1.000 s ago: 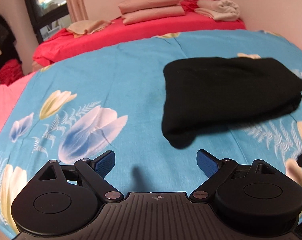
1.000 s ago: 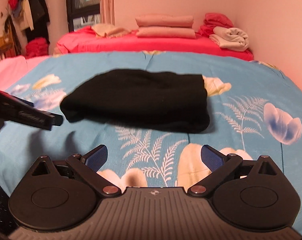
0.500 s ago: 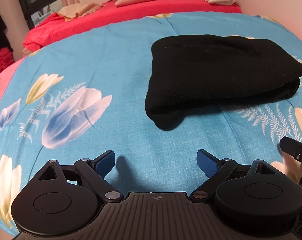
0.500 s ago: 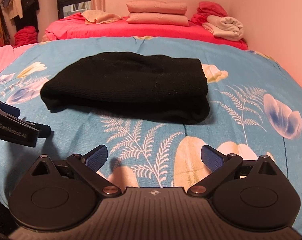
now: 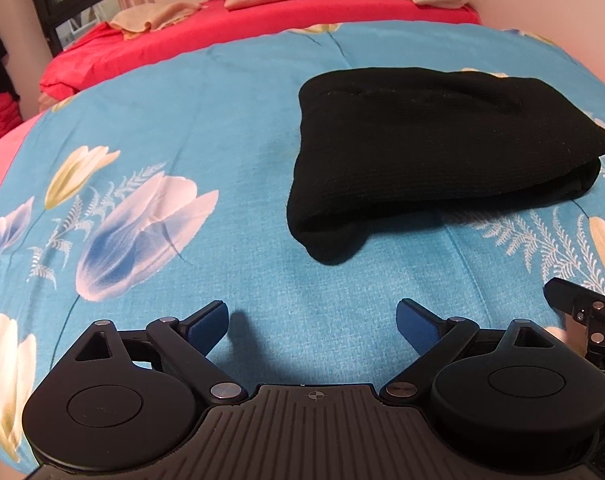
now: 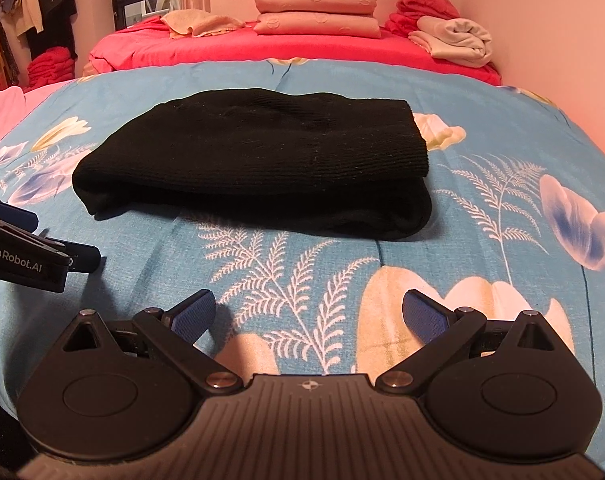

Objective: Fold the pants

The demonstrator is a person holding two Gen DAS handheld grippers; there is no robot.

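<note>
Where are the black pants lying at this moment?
The folded black pants lie on the blue floral bedspread, centre-left in the right wrist view and right of centre in the left wrist view, ahead of both open grippers and touching neither.

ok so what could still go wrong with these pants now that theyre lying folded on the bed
1. The black pants have a loose bottom corner poking out at their left end; a nudge from the open left gripper might undo the fold.
2. The top layer sits offset from the lower one, so the stack may slump on the soft blue quilt.
3. The open right gripper could snag the knit.
</note>
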